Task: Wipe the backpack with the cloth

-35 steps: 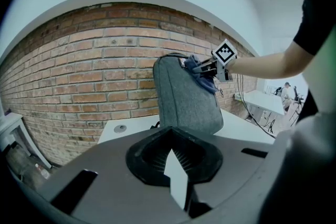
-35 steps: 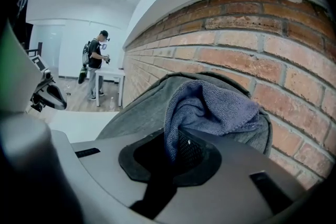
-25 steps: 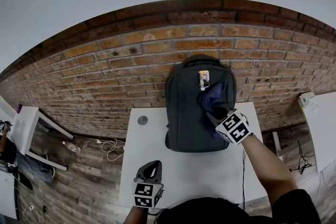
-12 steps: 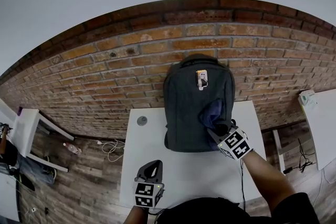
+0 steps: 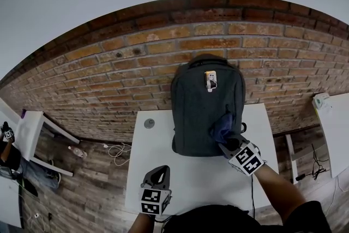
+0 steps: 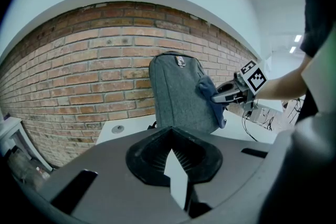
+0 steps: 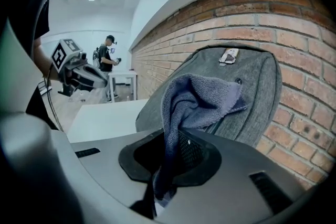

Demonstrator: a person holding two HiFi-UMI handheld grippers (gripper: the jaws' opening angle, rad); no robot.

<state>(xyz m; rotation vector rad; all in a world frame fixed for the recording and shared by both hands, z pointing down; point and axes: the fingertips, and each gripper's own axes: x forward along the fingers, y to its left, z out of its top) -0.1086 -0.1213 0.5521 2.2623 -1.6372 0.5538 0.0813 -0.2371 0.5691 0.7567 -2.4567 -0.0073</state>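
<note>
Jaws of the right gripper (image 7: 160, 181) are clamped on a blue-grey terry cloth (image 7: 194, 99), which bunches up out of them and presses against the lower right part of the backpack's front panel, near its bottom edge. Jaws of the left gripper (image 6: 176, 181) are closed together with nothing between them, and it hovers above the near edge of the white table (image 5: 185, 172), well apart from the work. The dark grey backpack (image 5: 196, 112) stands upright at the table's far edge, its back against a brick wall (image 5: 109, 79). Wiping looks to be under way, though no streaks or damp patches show which areas are done, so the sides and top may remain. Its woven fabric looks clean and even, with a small pale tag (image 5: 210, 81) near the rounded top.
</note>
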